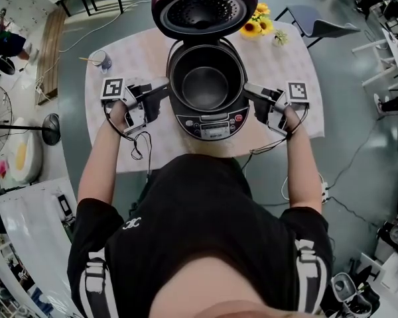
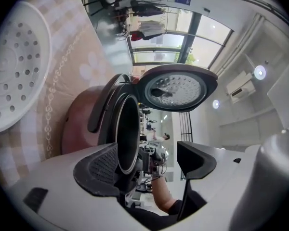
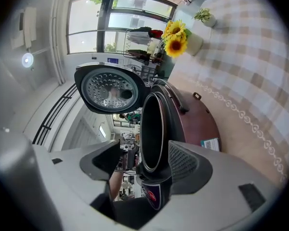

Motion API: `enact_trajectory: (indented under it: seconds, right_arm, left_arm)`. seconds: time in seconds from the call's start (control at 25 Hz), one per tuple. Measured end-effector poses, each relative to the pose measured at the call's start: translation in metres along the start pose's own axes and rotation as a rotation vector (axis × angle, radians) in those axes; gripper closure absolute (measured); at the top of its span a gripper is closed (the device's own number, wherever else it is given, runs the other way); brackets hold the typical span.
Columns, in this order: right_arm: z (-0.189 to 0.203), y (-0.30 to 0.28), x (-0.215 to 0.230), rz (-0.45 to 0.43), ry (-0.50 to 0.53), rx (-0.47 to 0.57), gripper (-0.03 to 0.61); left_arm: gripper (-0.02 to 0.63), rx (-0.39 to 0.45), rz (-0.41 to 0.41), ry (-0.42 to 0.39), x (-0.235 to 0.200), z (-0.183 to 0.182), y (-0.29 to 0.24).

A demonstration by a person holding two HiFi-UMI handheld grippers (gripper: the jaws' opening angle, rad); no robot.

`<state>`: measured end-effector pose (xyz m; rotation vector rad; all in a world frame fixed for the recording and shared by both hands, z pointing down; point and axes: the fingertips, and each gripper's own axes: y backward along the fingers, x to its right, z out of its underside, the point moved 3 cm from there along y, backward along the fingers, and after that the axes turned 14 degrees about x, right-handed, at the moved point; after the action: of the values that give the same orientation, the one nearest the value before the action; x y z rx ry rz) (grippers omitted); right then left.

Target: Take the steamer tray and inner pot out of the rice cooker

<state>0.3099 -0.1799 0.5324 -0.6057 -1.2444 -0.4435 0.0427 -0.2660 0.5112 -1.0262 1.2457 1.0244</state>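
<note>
The maroon rice cooker (image 1: 209, 123) stands mid-table with its lid (image 1: 204, 8) swung up and back. The dark inner pot (image 1: 205, 85) sits inside it and looks empty. My left gripper (image 1: 160, 93) is open at the pot's left rim; in the left gripper view the rim (image 2: 126, 134) runs between the spread jaws of that gripper (image 2: 147, 160). My right gripper (image 1: 251, 93) is open at the right rim, and the rim (image 3: 153, 129) passes between the jaws of this gripper (image 3: 144, 161). A white perforated steamer tray (image 2: 12, 66) lies on the tablecloth.
A vase of sunflowers (image 1: 255, 22) and a small plant (image 1: 279, 38) stand at the back right of the checked tablecloth (image 1: 139, 55). A cup (image 1: 103, 61) sits at the back left. A chair (image 1: 313, 22) is behind the table, and cables hang over its front edge.
</note>
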Motion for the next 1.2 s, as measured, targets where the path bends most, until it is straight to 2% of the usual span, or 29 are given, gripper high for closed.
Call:
enact_trajectory:
  seconds: [0.16,0.64,0.8,0.92,0.96,1.04,1.08,1.2]
  right_arm:
    - [-0.001,-0.004,-0.001,-0.008,0.002,-0.008,0.267]
    - [-0.005,-0.005,0.003,-0.020,-0.003,-0.024,0.327]
    - [-0.006,-0.017,0.004,-0.002,0.027,-0.039,0.352]
    - [-0.008,-0.023,0.013,0.081,0.102,-0.070,0.398]
    - [-0.009,-0.022,0.017,0.114,0.118,-0.073,0.437]
    - [-0.009,-0.021,0.024,0.163,0.137,-0.070,0.532]
    - [-0.009,-0.020,0.026,0.177,0.139,-0.068,0.552]
    - [-0.008,-0.021,0.026,0.208,0.149,-0.082,0.552]
  left_arm:
    - [0.232,-0.024,-0.028,-0.006,-0.008,-0.001,-0.009]
    - [0.258,-0.021,-0.027,-0.012,-0.007,-0.011,-0.027]
    - [0.323,-0.026,-0.055,-0.027,-0.014,-0.019,-0.028]
    - [0.389,-0.035,-0.103,-0.052,-0.025,-0.023,-0.027]
    - [0.432,-0.038,-0.138,-0.072,-0.030,-0.024,-0.026]
    - [0.556,-0.041,-0.217,-0.110,-0.042,-0.025,-0.023]
    - [0.591,-0.039,-0.243,-0.121,-0.044,-0.025,-0.022]
    - [0.594,-0.028,-0.270,-0.129,-0.043,-0.025,-0.022]
